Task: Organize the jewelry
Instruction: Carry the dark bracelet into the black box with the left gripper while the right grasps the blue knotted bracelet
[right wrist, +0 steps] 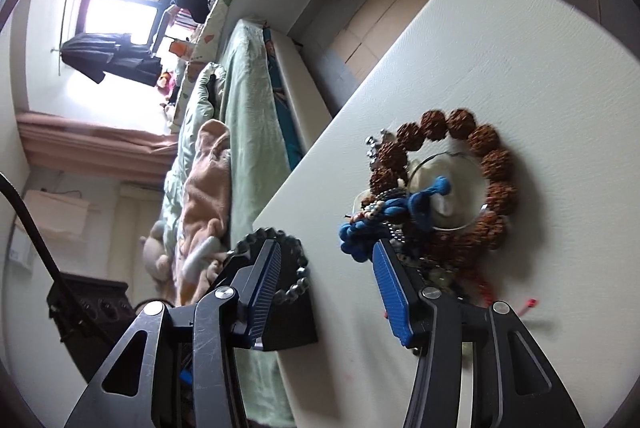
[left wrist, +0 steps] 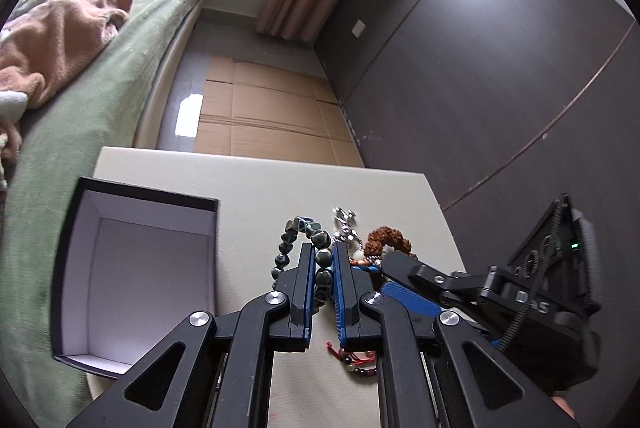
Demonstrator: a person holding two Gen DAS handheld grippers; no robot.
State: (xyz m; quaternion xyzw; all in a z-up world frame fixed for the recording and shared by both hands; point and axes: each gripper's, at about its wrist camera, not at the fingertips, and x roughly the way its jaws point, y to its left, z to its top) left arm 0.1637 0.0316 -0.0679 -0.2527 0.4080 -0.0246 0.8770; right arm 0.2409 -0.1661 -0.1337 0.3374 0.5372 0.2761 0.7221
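My left gripper [left wrist: 323, 248] is shut on a bracelet of dark stone beads [left wrist: 288, 240], which hangs in a loop off its blue pads above the cream table [left wrist: 248, 188]. In the right wrist view the same dark bracelet [right wrist: 306, 270] shows beside the left finger. My right gripper [right wrist: 325, 246] stands open with nothing between its pads, its right fingertip at the edge of the jewelry pile. That pile holds a brown seed-bead bracelet [right wrist: 492, 164], a blue knotted cord [right wrist: 420, 200] and a silver piece [left wrist: 344, 224]. The right gripper [left wrist: 386, 274] also shows at the right of the left wrist view.
An open box [left wrist: 148, 190], black outside and white inside, sits on the table left of my left gripper and holds nothing. A red-corded bead string [left wrist: 356, 360] lies under the left gripper. A bed with green cover [left wrist: 100, 100] runs along the table's left; cardboard [left wrist: 272, 108] covers the floor beyond.
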